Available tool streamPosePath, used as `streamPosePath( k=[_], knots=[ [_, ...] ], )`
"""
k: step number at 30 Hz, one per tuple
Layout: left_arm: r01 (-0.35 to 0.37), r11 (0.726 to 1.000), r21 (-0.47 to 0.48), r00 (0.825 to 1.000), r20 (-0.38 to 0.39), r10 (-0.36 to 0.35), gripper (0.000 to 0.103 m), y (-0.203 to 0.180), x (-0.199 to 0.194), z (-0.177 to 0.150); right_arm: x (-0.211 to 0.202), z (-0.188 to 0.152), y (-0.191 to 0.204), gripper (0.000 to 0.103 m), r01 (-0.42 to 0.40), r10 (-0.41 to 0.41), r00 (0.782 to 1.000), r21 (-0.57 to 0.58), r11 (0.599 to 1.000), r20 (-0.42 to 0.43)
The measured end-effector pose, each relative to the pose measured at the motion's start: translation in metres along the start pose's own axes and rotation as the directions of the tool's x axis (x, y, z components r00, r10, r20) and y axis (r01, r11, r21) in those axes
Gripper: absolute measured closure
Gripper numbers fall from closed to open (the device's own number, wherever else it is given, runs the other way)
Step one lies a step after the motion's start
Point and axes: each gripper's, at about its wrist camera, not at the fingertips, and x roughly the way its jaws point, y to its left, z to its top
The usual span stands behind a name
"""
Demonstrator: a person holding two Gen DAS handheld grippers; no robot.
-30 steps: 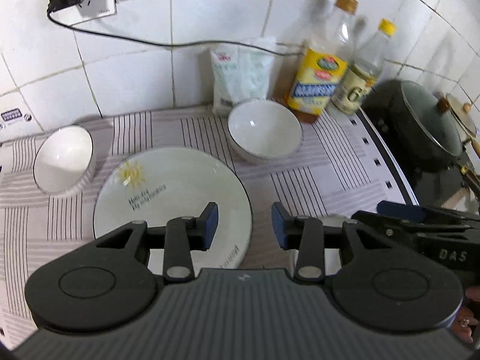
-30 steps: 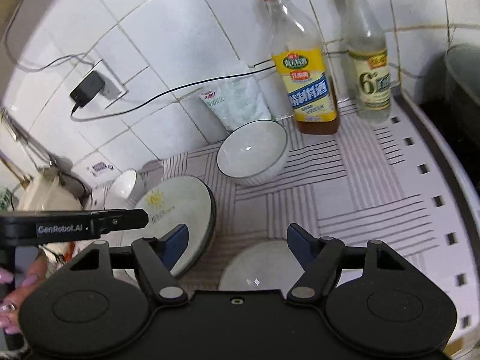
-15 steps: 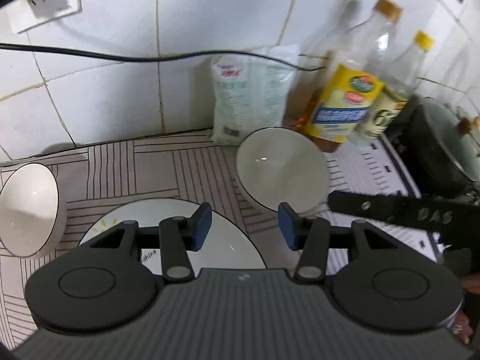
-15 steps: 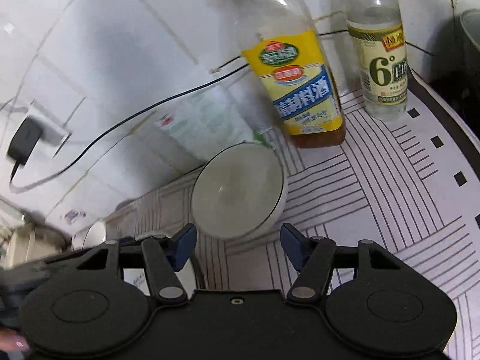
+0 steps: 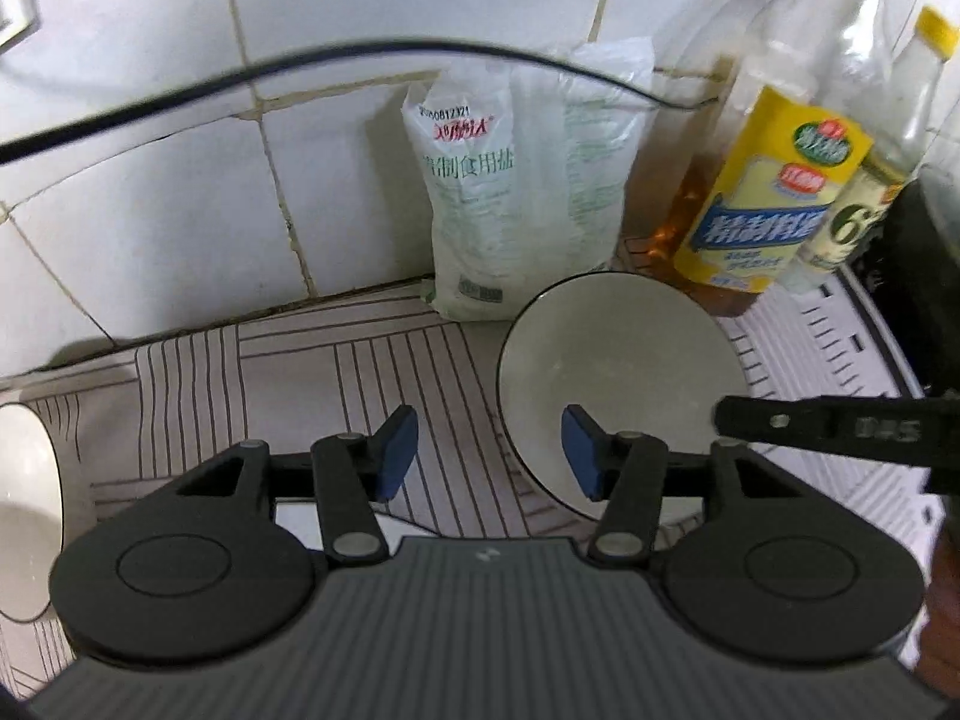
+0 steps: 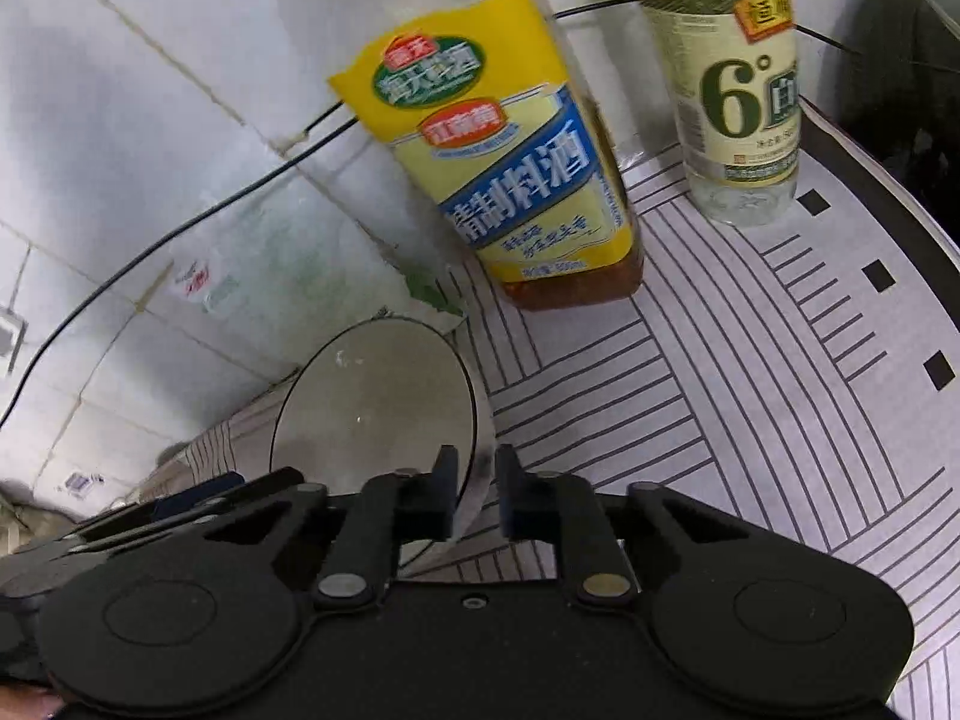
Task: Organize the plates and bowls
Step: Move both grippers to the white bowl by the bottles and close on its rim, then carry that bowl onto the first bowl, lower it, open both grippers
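So the striped counter mat (image 6: 690, 396) is what everything sits on, and the white bowl (image 5: 618, 372) in the middle of it is the reference for the rest. Behind the bowl, against the tiled wall (image 5: 180, 198), a white salt bag (image 5: 516, 192) is propped up, and just to the bowl's right rear the yellow-labelled cooking wine bottle (image 6: 510, 180) is stood, with the vinegar bottle (image 6: 738, 90) further right of that. A black cable (image 5: 336, 54) is strung along the wall above the bag. Well to the left of the bowl, a second white bowl (image 5: 24, 516) is cut off by the frame edge.

The right gripper (image 6: 477, 492) is clamped on the bowl's near right rim, one pad inside and one outside, its jaws having just snapped closed there. The left gripper (image 5: 489, 453) is parted, its jaws having just been widening, with the bowl's left rim between the pads but not squeezed.
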Motion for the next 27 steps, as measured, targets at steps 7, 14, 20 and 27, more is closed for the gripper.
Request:
streamPosePath(
  k=[7,14,20,27],
  knots=[
    [0.018,1.000,0.006,1.000,-0.004,-0.018,0.054,-0.002,0.002,0.001,0.001,0.002,-0.005,0.096,0.009,-0.009,1.000,-0.012,1.000,0.009],
    [0.057,0.998,-0.032,0.997,-0.042,-0.058,0.085,-0.001,0.004,-0.005,0.009,0.001,-0.022,0.096,-0.029,0.030,0.999,0.049,0.998,-0.021],
    [0.040,0.998,-0.046,0.998,-0.042,-0.042,0.093,-0.010,0.005,-0.010,0.020,-0.001,-0.021,0.094,-0.039,0.041,0.998,0.050,0.998,-0.043],
    [-0.001,0.999,-0.047,0.998,-0.056,-0.001,0.093,-0.022,-0.004,-0.015,0.019,-0.005,-0.025,0.093,-0.060,0.068,0.994,0.100,0.993,-0.087]
  ],
)
